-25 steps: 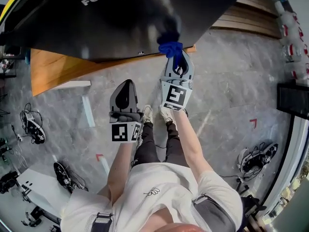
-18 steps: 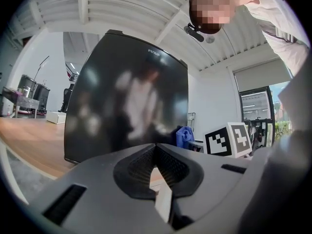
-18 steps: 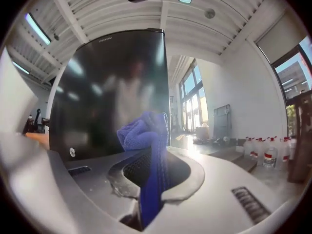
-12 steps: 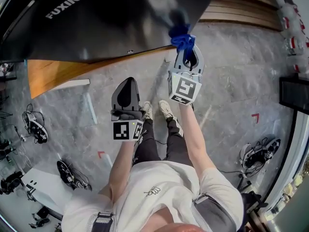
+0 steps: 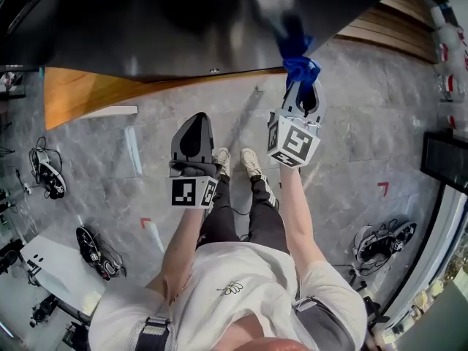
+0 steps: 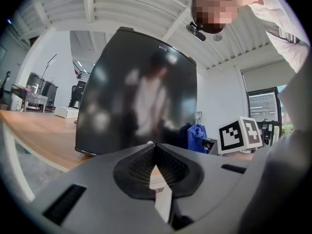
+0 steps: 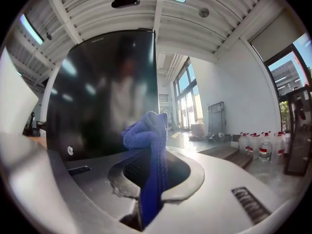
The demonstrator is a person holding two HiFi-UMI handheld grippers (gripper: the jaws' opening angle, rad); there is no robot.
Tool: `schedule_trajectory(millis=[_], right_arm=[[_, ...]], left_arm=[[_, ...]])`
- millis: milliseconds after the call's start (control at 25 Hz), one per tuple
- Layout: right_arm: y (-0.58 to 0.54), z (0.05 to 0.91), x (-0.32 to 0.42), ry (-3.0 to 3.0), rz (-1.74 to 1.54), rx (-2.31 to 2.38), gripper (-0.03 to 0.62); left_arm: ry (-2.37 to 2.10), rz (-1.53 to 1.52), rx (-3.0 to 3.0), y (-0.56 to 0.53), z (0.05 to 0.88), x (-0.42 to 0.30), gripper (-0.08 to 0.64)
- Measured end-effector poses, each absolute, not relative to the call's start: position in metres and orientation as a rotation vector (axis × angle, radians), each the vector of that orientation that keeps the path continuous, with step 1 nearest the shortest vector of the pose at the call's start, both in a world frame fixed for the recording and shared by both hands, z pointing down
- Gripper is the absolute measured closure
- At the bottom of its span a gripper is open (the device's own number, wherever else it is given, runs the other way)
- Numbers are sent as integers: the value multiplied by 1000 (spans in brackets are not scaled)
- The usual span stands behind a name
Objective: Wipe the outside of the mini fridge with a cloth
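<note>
The glossy black mini fridge [image 5: 190, 20] fills the top of the head view, standing on a low wooden platform [image 5: 80, 97]. My right gripper [image 5: 301, 86] is shut on a blue cloth [image 5: 298, 57], and the cloth presses against the fridge door near its lower right corner. In the right gripper view the cloth [image 7: 148, 145] sticks up from between the jaws in front of the dark door [image 7: 107, 91]. My left gripper [image 5: 194, 134] is shut and empty, held back from the fridge over the floor. From the left gripper view the fridge [image 6: 141, 91] stands upright ahead.
Grey marbled floor [image 5: 351, 137] surrounds the platform. Cables and gear [image 5: 44, 181] lie at the left, more gear [image 5: 380, 240] at the right. Wooden steps [image 5: 387, 28] and water bottles [image 5: 446, 50] stand at the upper right. The person's shoes [image 5: 238, 163] are right below the grippers.
The right gripper with the cloth has slid to the right along the lower part of the fridge door. The left gripper has stayed about where it was.
</note>
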State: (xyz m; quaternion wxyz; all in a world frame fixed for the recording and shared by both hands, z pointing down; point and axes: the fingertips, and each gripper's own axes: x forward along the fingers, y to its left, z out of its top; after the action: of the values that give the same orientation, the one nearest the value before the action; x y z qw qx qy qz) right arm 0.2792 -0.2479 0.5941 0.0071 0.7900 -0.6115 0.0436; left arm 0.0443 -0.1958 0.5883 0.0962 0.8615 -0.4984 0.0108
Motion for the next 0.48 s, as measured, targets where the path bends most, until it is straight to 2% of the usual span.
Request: schedule_trajectory(millis=[120, 480], right_arm=[[-237, 589, 245, -2000, 140, 2445, 531], [-254, 592, 77, -2319, 172, 2199, 531]], left_arm=[[-1481, 39, 2558, -199, 592, 31, 555], [-1586, 31, 2539, -215, 601, -30, 555]])
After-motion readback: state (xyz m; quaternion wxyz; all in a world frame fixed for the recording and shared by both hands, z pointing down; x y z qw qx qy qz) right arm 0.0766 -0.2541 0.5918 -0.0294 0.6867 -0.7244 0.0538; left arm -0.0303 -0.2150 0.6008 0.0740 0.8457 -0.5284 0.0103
